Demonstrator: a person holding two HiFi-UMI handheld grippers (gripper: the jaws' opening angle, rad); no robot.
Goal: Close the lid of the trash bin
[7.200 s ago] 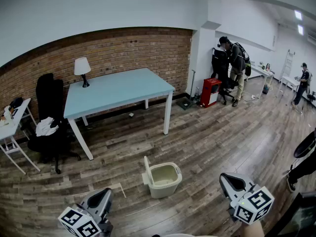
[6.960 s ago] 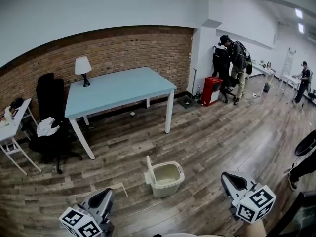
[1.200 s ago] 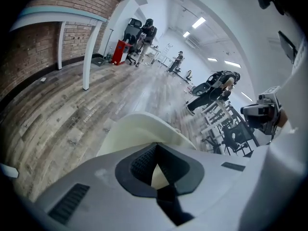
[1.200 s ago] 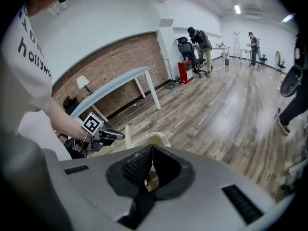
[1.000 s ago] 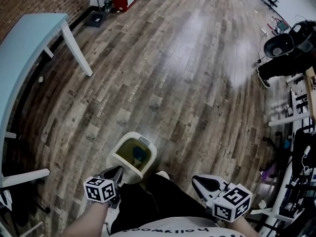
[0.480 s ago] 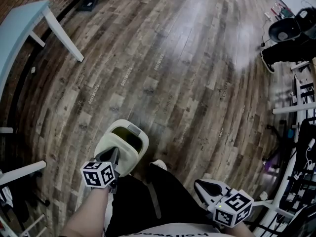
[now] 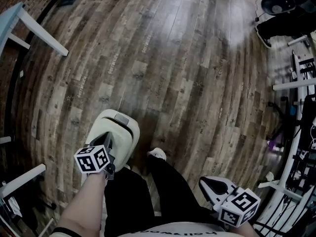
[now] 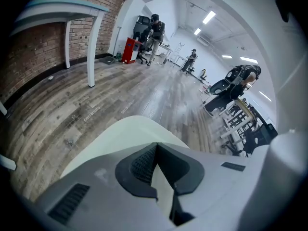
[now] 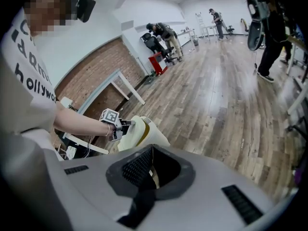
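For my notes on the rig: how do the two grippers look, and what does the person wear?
Both the left gripper and the right gripper have light grey bodies with dark ribbed pads, each carrying a white cube with black square markers. The person wears a white printed T-shirt, black trousers, a white shoe.

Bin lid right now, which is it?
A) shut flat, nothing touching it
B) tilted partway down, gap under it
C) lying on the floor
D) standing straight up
B: in the right gripper view the lid leans over the bin with a gap showing, and the left gripper is against it.
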